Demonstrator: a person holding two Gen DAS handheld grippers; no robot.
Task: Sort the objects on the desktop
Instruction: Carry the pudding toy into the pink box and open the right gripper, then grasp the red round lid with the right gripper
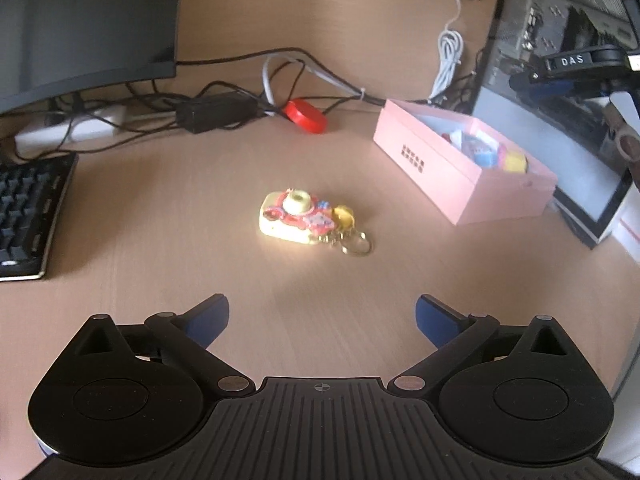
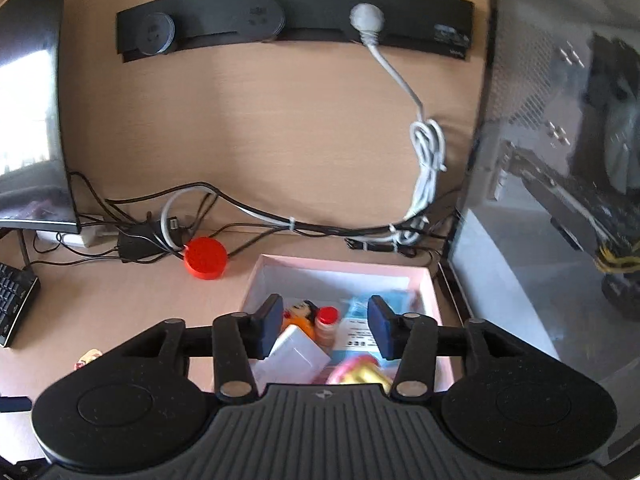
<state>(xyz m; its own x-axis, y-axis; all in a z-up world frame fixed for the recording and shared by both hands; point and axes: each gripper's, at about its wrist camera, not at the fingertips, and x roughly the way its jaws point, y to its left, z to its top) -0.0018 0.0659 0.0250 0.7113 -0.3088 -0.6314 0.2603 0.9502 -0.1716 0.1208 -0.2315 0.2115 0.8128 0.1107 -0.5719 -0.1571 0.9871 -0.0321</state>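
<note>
A cream toy-camera keychain [image 1: 294, 216] with red decoration and a gold ring lies on the wooden desk, ahead of my left gripper [image 1: 322, 320], which is wide open and empty. A pink box [image 1: 460, 176] stands to the right of it, holding several small items. My right gripper [image 2: 325, 330] hovers open over the pink box [image 2: 434, 300], above a white card [image 2: 296, 354], a small red-capped bottle [image 2: 327, 324] and a yellow-pink toy [image 2: 360, 374]. The right gripper also shows at the left wrist view's upper right [image 1: 572, 72].
A red round lid [image 1: 306, 116] [image 2: 205, 258] lies among black and white cables [image 1: 224, 108] at the back. A monitor [image 1: 80, 28] and keyboard [image 1: 28, 208] stand left. A glass-sided PC case [image 2: 560, 160] stands right. A power strip [image 2: 296, 20] is on the wall.
</note>
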